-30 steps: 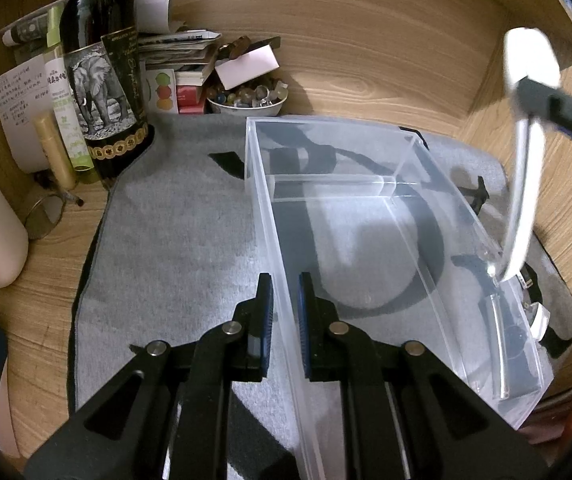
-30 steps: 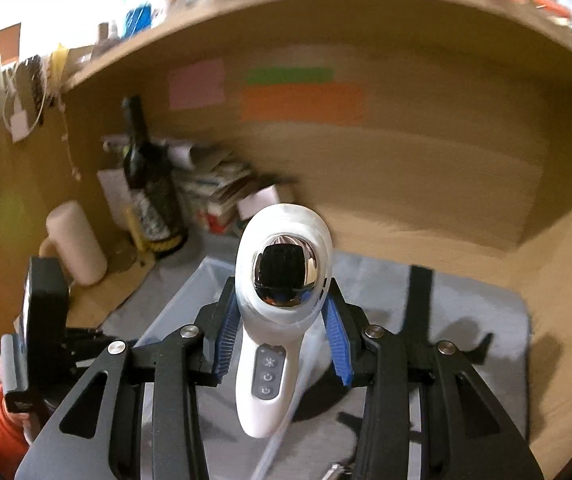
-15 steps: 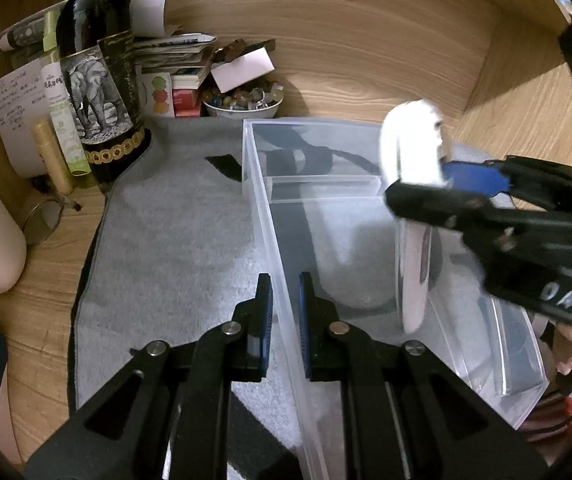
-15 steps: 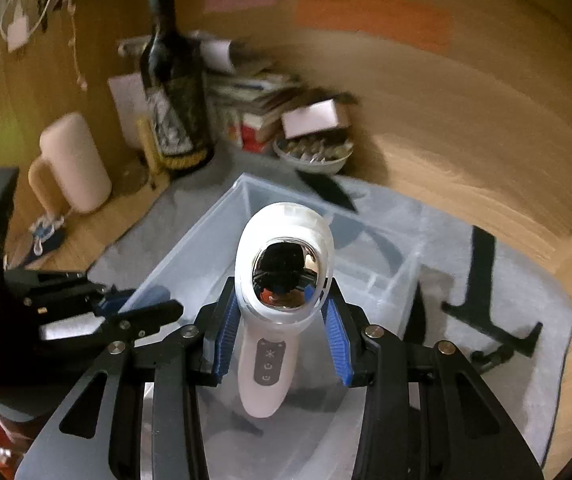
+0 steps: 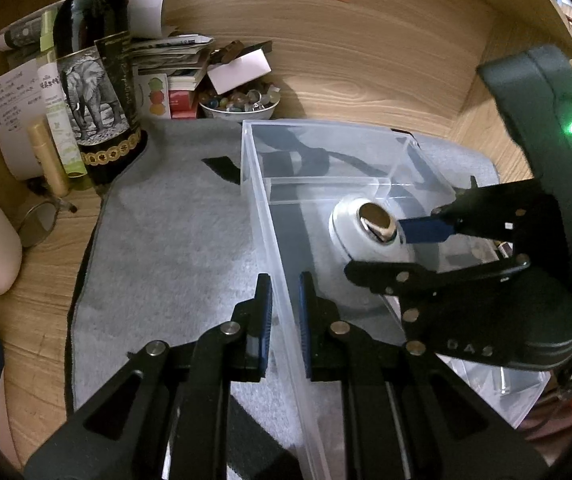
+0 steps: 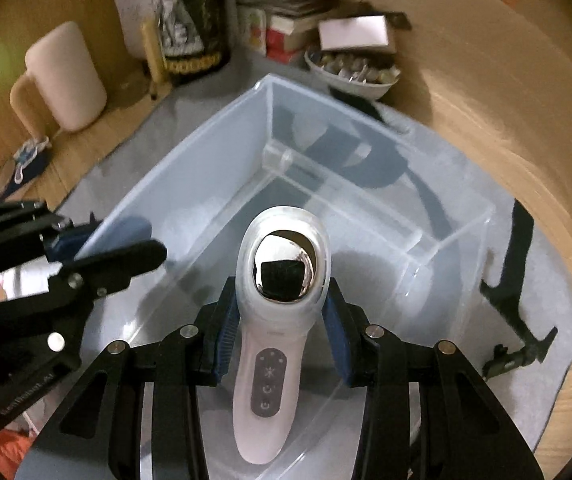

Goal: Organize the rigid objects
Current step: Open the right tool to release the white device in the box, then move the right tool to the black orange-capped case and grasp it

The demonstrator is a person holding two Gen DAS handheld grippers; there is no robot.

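A clear plastic bin (image 5: 270,216) (image 6: 190,200) with an inner divider stands on a grey mat. My left gripper (image 5: 285,312) is shut on the bin's left wall, one pad on each side of it; it shows in the right wrist view (image 6: 98,248) at the left. My right gripper (image 6: 282,332) is shut on a white handheld device (image 6: 282,288) with a shiny metal head and a button panel. It holds the device inside the bin, head up. In the left wrist view the device (image 5: 373,232) sits low in the bin's middle, with the right gripper (image 5: 413,248) around it.
A dark wine bottle (image 5: 98,80) with an elephant label, stacked books (image 5: 178,64), a bowl of small items (image 5: 238,104) and a cream mug (image 6: 66,76) crowd the back left. A black bracket (image 6: 513,280) lies on the mat right of the bin. Wooden walls close in behind and right.
My right gripper has come down and tilted more steeply, bringing the white device from above the bin's right side into the bin. The left gripper has stayed on the bin wall.
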